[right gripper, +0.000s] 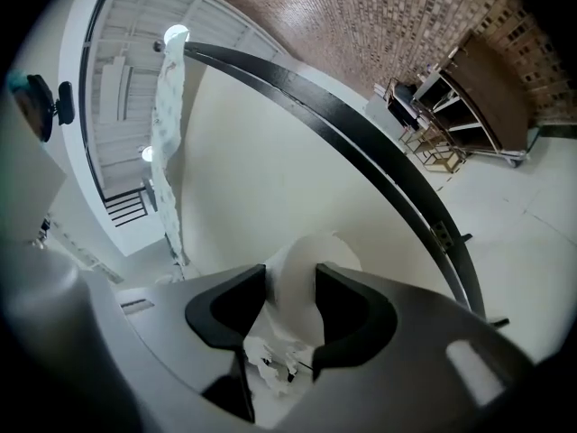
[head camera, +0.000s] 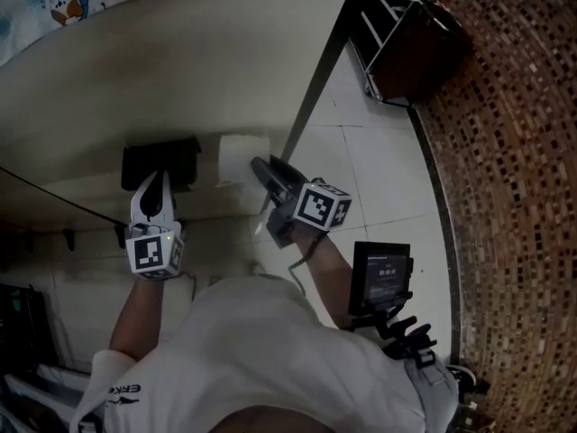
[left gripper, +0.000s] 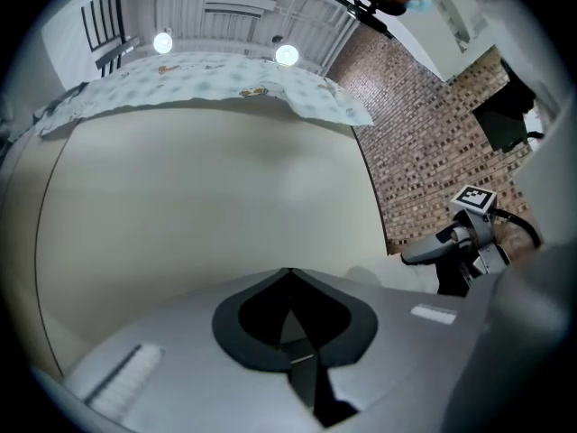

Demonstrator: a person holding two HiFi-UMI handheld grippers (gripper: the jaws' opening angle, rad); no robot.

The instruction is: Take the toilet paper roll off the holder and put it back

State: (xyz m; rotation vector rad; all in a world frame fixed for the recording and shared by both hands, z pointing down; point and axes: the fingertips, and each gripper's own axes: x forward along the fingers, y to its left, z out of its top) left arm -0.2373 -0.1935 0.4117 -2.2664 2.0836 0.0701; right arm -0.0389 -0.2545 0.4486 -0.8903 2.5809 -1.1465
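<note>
Both your arms reach out level toward the wall (head camera: pixel 180 79), left gripper (head camera: pixel 157 180) fingers closed, empty, at the black holder (head camera: pixel 176 157), right gripper (head camera: pixel 258 163) fingers clamped on the toilet paper roll (head camera: pixel 240 156), just right of that holder.
</note>
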